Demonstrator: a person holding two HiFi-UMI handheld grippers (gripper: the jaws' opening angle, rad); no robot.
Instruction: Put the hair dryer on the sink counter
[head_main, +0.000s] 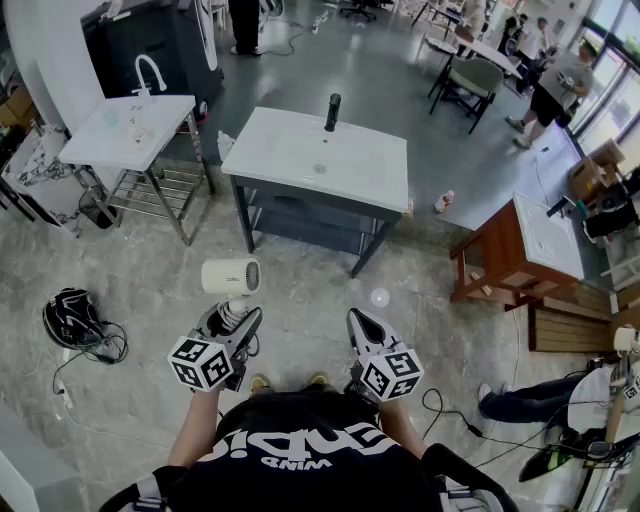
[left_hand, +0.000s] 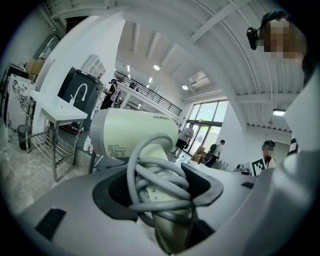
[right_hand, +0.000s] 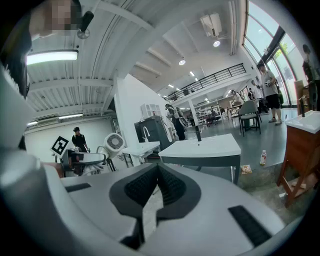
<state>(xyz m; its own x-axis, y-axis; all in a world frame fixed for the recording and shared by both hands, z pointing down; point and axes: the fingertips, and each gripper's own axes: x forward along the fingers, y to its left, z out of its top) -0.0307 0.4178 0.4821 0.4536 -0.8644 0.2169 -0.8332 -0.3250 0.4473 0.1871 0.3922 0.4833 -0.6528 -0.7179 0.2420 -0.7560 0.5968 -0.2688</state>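
The left gripper (head_main: 233, 328) is clamped on the handle of the hair dryer (head_main: 231, 277). It holds the dryer upright in the air on the near side of the sink counter (head_main: 300, 150), well apart from it and roughly in line with its left edge.

The dryer looks like a rigid plastic shell, probably fairly light but top-heavy, since the barrel sits above the grip. Its smooth handle could slip or twist, so the hold belongs high on the handle, just under the barrel.

The left gripper view shows what the head view cannot. A grey cord (left_hand: 160, 175) is wound in several loops round the handle, right where the pads press. That should add bite, though the loops may shift.

Only the head view shows the gap to the sink counter, and that its top is bare in front of the black faucet (head_main: 332, 112) at its rear edge.

The right gripper (head_main: 362, 328), also on the near side of the sink counter, has its 2 jaws together with nothing between them.
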